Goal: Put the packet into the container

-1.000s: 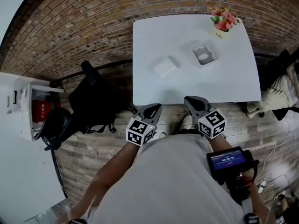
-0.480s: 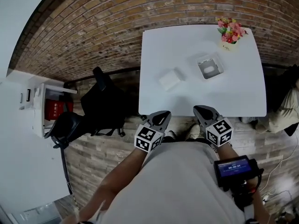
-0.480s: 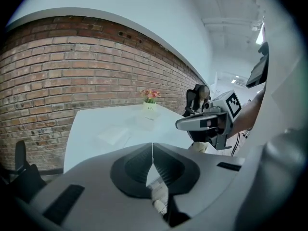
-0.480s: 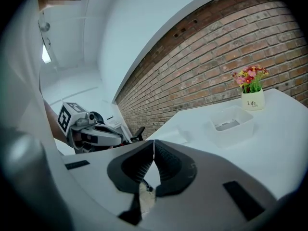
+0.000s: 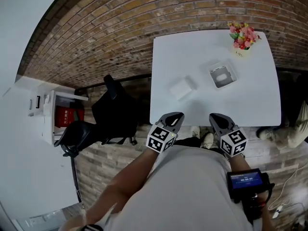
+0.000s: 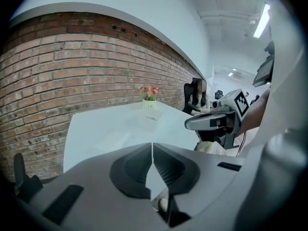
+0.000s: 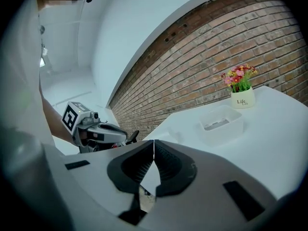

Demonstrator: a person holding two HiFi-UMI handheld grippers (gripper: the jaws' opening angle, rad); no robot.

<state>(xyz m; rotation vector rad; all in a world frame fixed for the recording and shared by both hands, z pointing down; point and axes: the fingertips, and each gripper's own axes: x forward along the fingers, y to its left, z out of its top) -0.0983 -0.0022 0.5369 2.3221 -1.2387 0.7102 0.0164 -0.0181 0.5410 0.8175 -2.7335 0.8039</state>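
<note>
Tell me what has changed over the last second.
The left gripper and the right gripper both advanced toward the table. In the head view their tips now overlap its near edge. Nothing was taken hold of or let go; both grippers are shut and empty. The packet, the container and the flower pot kept their places on the table.

My right gripper (image 7: 153,143): jaws pressed together, nothing between them.
Container (image 7: 221,121): pale tub on the white table (image 7: 274,138) — ahead of my jaws.
Flower pot (image 7: 242,99): just behind the Container, before the brick wall (image 7: 192,66).
My left gripper (image 7: 122,137): off to the left — marker cube up.
</note>
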